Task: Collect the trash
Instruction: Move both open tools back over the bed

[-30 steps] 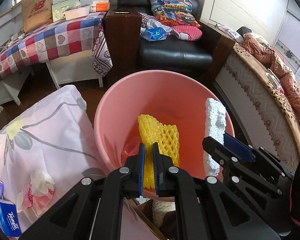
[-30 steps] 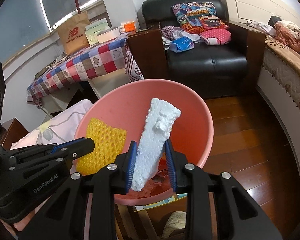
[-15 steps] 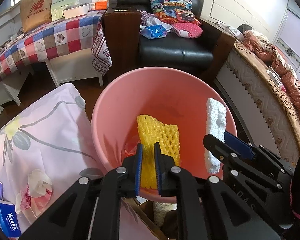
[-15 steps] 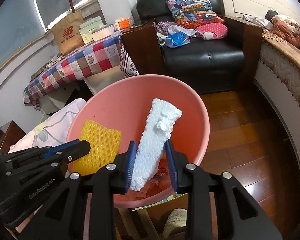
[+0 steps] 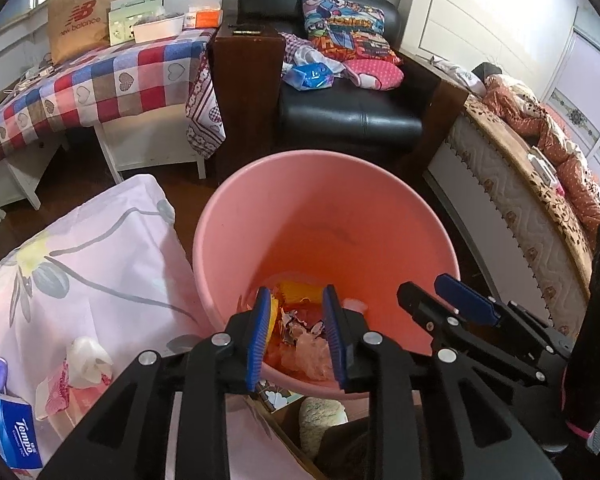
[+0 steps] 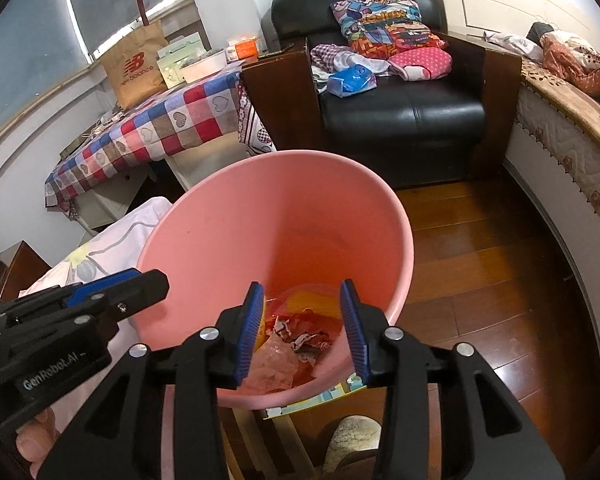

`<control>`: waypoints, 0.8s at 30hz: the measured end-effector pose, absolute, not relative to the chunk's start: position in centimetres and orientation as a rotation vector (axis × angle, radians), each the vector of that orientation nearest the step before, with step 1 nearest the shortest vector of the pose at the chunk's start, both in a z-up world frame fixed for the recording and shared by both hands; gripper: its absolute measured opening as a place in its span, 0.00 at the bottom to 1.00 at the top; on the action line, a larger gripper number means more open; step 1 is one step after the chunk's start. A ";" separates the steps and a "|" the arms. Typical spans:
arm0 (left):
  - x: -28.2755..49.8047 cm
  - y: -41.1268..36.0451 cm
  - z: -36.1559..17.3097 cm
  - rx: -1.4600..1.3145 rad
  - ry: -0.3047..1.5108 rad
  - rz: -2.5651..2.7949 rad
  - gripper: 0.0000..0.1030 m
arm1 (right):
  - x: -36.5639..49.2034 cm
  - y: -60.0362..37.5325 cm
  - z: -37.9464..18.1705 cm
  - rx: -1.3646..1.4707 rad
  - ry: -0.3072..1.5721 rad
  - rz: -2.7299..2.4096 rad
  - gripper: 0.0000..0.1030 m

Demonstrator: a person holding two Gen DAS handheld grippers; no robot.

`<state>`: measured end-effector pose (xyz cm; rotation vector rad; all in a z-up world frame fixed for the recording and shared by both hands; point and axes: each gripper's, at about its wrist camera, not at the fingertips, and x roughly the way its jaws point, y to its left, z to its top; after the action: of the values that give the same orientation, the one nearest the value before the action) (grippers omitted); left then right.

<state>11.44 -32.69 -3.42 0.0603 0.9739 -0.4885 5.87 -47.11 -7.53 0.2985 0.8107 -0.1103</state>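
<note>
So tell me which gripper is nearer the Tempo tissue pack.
Left. The left gripper hangs open over the pink bucket, beside the cloth holding the Tempo tissue pack; the right gripper sits farther across.

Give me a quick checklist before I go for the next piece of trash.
1. Left hand-held gripper empty, jaws just opened: ok.
2. Right hand-held gripper empty, jaws just opened: ok.
3. Yellow foam net lying inside the round pink plastic bin: ok.
4. White foam block inside the bin: cannot tell, not visible.
5. Crumpled white tissue on the floral cloth remaining to collect: not ok.
</note>
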 end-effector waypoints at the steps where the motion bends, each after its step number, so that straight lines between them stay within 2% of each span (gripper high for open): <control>1: 11.2 -32.5 -3.1 0.058 0.966 -0.488 0.25 | 5.7 -46.9 -7.4 0.298 0.808 -0.109 0.39; 14: 7.3 -27.9 1.2 0.001 0.869 -0.487 0.25 | 1.4 -43.0 -4.5 0.302 0.760 -0.049 0.39; 24: 3.7 -20.7 2.5 -0.044 0.844 -0.390 0.25 | -0.9 -37.6 -3.4 0.278 0.759 0.055 0.39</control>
<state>3.71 -20.68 2.51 -0.0437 0.8438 -0.3896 -0.91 -37.56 -3.40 0.2780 0.7588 0.0554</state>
